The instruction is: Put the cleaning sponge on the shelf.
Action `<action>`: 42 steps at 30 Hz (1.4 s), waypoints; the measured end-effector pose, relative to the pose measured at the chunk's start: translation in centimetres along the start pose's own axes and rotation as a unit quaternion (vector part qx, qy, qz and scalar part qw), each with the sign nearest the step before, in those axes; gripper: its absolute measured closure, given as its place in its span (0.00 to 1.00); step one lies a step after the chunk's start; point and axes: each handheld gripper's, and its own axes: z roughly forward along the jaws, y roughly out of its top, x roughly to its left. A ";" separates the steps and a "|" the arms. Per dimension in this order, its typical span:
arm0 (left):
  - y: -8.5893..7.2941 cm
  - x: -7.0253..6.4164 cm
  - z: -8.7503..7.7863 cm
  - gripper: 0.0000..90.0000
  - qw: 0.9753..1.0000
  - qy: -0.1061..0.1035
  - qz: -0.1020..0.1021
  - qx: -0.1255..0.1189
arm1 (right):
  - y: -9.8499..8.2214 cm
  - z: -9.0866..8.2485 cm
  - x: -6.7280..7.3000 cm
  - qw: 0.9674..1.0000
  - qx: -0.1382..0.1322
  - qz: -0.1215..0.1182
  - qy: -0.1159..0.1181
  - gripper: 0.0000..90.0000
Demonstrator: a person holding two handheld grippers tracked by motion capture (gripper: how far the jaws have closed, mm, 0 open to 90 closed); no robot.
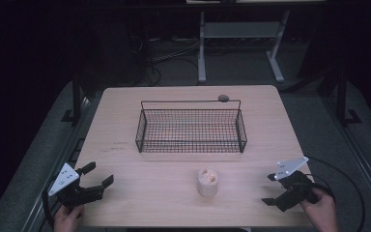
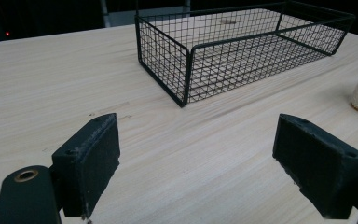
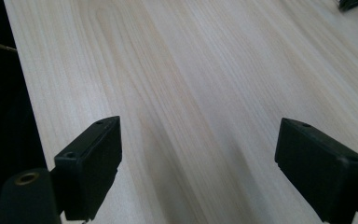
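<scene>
My left gripper point(image 1: 96, 175) and right gripper point(image 1: 269, 189) rest at the table's point(image 1: 125, 198) near corners, jaws spread wide, holding nothing. The small beige cup point(image 1: 207, 181) stands between them, just before the wire basket point(image 1: 192, 128).

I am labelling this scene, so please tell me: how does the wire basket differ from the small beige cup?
The wire basket is black, wide and see-through mesh; the beige cup is pale, small and solid. The basket sits farther back on the table; the cup stands nearer, between the two grippers. Both rest on the table, untouched.
</scene>
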 end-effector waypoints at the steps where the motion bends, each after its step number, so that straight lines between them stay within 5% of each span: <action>1: 0.0 0.0 0.0 0.15 1.000 0.000 0.000 0.000 | 0.1 0.1 0.0 1.000 0.003 -0.001 0.000 0.16; 32: 0.0 0.0 -0.3 0.15 1.000 0.002 -0.001 -0.005 | 5.9 0.9 1.8 0.995 0.033 -0.080 0.047 0.16; 42: 0.0 0.0 -0.4 0.15 1.000 0.002 -0.002 -0.006 | 7.1 0.9 1.8 0.994 0.036 -0.088 0.057 0.16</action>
